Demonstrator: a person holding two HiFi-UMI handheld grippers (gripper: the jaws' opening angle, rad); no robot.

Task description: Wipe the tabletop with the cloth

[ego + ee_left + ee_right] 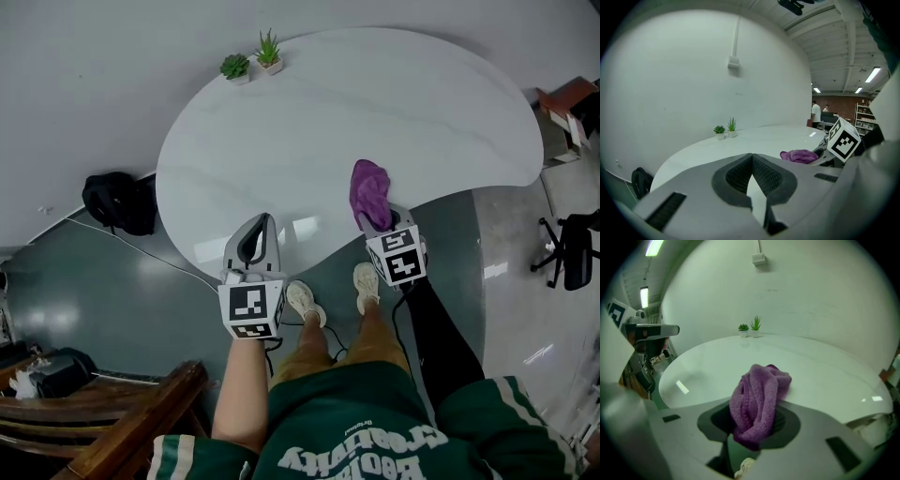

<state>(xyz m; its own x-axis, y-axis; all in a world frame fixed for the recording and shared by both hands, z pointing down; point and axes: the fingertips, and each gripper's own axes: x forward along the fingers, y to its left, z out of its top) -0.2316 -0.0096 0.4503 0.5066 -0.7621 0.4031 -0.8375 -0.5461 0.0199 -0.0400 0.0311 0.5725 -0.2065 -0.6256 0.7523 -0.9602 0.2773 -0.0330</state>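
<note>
Pinching the purple cloth [759,397] in the right gripper [754,427], jaws closed on its near end; leaving the rest bunched and rising out of the pads, then spilling forward onto the white tabletop [375,103]; seen from the head view, keeping that cloth [369,192] just inside the table's near edge, right of the middle, where the rim curves inward; holding the right gripper [380,225] low at that rim, pointing across the surface, marker cube trailing back over the floor [187,272].

Reaching the left gripper [255,242] out on a bare forearm [242,394], tip over the near edge to the left and well apart from the cloth; showing its jaws [752,176] brought together at the tip with nothing between them; catching the cloth [800,155] off to the right in that view.

Leaving a broad bare stretch of tabletop beyond and to both sides of the cloth; ending at the far rim with two small potted plants [251,60] close against the wall [112,75]; bordering the table on the floor with a black bag [120,202] to the left, a wooden bench [112,412] nearer, and an office chair [572,248] off to the right.
</note>
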